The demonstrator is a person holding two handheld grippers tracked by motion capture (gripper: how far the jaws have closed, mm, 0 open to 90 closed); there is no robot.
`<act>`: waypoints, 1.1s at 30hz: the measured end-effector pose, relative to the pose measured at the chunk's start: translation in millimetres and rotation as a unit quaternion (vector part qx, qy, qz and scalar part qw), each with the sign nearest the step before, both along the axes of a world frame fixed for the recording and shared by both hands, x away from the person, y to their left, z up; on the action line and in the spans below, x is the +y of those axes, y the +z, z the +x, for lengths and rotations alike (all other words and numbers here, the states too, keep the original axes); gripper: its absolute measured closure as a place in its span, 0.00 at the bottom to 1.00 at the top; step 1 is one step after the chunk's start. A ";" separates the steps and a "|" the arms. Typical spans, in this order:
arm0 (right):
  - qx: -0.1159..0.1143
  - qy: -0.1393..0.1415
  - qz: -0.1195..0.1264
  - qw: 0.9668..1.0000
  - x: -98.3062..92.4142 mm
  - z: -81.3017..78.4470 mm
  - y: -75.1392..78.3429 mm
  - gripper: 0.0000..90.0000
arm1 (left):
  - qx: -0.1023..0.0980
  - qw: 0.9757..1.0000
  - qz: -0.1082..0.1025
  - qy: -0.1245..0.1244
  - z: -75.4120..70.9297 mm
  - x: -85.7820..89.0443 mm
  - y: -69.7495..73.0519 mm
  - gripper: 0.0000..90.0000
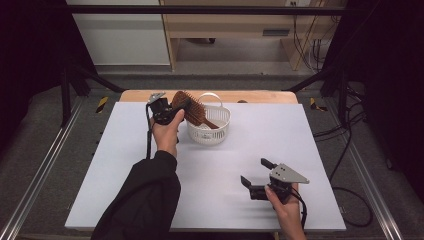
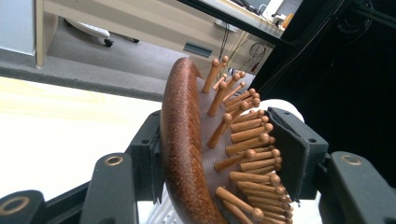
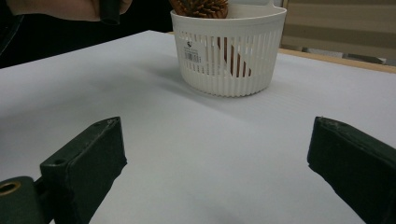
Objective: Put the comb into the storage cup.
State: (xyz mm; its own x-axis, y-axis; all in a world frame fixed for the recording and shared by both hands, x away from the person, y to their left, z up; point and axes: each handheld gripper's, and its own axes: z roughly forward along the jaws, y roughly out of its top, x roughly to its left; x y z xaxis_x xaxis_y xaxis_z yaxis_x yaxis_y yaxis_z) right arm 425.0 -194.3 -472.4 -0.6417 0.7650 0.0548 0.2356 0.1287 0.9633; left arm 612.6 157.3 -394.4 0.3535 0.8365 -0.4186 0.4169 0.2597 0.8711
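A brown wooden hairbrush [image 1: 192, 107] leans tilted with its handle down inside a white slatted basket [image 1: 223, 116] at the back of the table. My left gripper [image 1: 181, 106] is shut on the brush's head. In the left gripper view, one pad lies on the smooth wooden back [image 2: 180, 140] and the other presses the peg bristles, with my left gripper [image 2: 219, 151] around them. My right gripper [image 1: 255, 171] stands open near the front right, nothing between its jaws. The right gripper view shows my right gripper [image 3: 215, 163] facing the basket [image 3: 229, 60], with the brush [image 3: 201, 7] poking above the rim.
A white sheet [image 1: 250, 145] covers the table, with a wooden edge [image 1: 260, 96] at the back. Black frame rails and cables run along both sides. A wooden desk [image 1: 225, 25] stands on the floor behind the table.
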 end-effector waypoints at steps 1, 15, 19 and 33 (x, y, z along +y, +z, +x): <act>0.000 0.000 0.000 1.000 0.2 0.1 -0.1 0.05 | 0.001 1.000 0.000 0.000 -0.1 0.3 -0.1 0.47; 0.001 0.001 -0.001 1.000 0.3 0.3 -0.3 0.05 | 0.002 1.000 -0.001 0.006 0.1 3.3 -1.2 0.47; 0.001 0.001 -0.001 1.000 0.2 0.4 -0.3 0.05 | 0.004 1.000 -0.004 0.010 -0.6 4.5 -2.5 0.47; 0.002 0.003 -0.002 1.000 0.5 0.5 -0.7 0.05 | 0.004 1.000 -0.005 0.010 0.1 4.9 -2.9 0.47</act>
State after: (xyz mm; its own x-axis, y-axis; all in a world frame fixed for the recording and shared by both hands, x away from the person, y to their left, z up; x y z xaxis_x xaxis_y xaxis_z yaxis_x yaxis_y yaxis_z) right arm 425.5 -193.8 -473.1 -0.6457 0.7616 0.0546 0.2393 0.1339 0.9617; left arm 612.6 162.2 -397.2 0.3324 0.8393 -0.4301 0.4186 0.2774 0.8648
